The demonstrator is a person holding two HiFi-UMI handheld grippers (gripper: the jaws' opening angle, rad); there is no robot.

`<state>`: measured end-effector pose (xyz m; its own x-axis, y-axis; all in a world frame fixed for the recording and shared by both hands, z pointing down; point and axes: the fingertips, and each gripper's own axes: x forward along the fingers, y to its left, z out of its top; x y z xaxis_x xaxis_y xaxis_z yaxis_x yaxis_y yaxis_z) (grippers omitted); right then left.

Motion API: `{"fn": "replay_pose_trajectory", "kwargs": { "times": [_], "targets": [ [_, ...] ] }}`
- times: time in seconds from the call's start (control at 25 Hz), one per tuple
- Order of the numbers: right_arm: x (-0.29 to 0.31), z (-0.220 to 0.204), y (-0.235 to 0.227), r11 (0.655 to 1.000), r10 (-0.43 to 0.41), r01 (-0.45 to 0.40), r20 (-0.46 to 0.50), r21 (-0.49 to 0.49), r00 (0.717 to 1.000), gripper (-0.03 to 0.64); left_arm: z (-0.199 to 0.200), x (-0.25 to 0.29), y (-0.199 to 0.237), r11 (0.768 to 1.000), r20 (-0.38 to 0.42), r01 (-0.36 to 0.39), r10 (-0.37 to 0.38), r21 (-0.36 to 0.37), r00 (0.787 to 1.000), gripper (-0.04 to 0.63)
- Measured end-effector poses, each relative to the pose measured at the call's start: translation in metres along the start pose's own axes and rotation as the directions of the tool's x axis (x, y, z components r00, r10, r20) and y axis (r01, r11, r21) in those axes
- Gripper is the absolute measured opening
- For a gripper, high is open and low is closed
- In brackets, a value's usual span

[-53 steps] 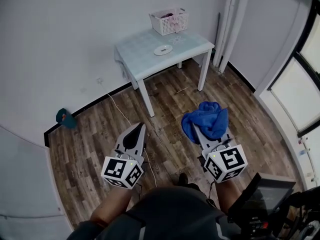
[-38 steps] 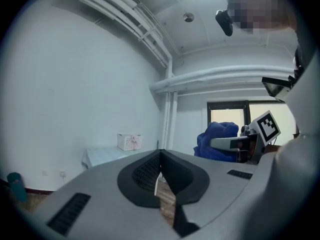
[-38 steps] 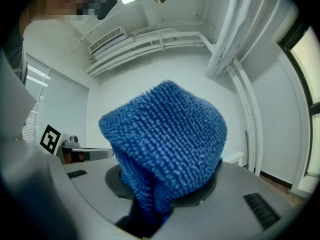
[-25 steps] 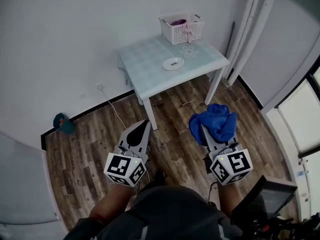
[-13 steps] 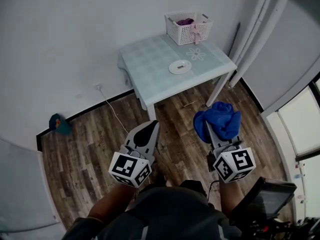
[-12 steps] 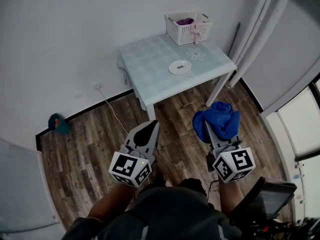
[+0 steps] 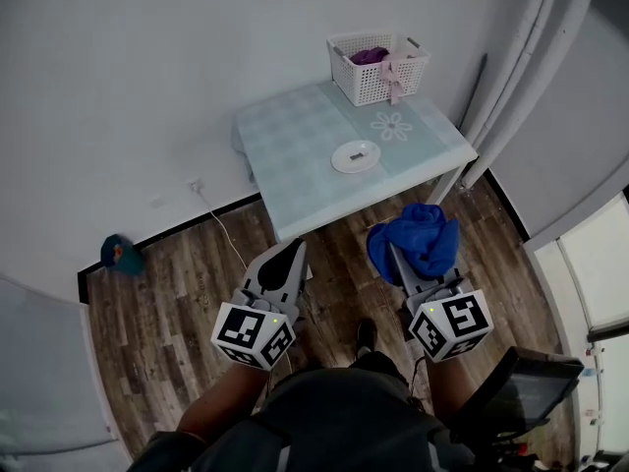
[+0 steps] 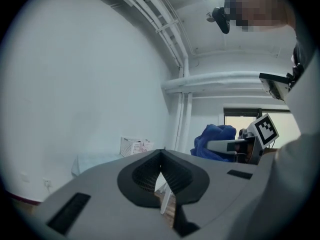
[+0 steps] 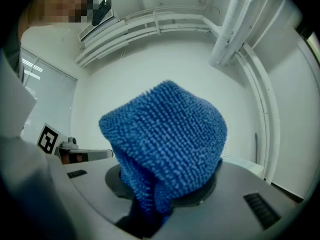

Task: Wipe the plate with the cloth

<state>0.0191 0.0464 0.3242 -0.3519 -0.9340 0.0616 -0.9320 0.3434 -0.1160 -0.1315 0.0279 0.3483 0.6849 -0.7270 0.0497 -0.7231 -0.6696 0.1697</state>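
Nearest the person, the left gripper (image 7: 292, 248) has its jaws together on nothing. The right gripper (image 7: 398, 262) is clamped on the bunched blue cloth (image 7: 418, 236). Both hang over the wooden floor (image 7: 177, 283). Beyond, the white plate (image 7: 355, 155) lies on the desk (image 7: 295, 150), well apart from the cloth, with a white basket (image 7: 378, 72) at the far edge.

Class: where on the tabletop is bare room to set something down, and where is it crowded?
Bare: the left half of the table, from plate to left edge, and the near strip. Crowded: far corner, by the basket.
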Motion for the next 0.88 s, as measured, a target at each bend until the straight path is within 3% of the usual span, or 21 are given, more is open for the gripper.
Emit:
{"fn": "replay_pose_trajectory", "kwargs": {
  "times": [0.4,0.88],
  "targets": [
    [0.05,0.02,-0.076,0.995,0.103,-0.103,0.004,-0.006,0.995,0.133,0.011,0.092,0.004,0.997,-0.004,-0.082,0.082,0.014,0.997,0.009],
    [0.093,0.019,-0.148,0.99,0.143,-0.143,-0.031,0.018,0.989,0.133,0.01,0.16,0.008,0.988,-0.039,-0.15,0.151,0.036,0.988,0.009]
  ]
}}
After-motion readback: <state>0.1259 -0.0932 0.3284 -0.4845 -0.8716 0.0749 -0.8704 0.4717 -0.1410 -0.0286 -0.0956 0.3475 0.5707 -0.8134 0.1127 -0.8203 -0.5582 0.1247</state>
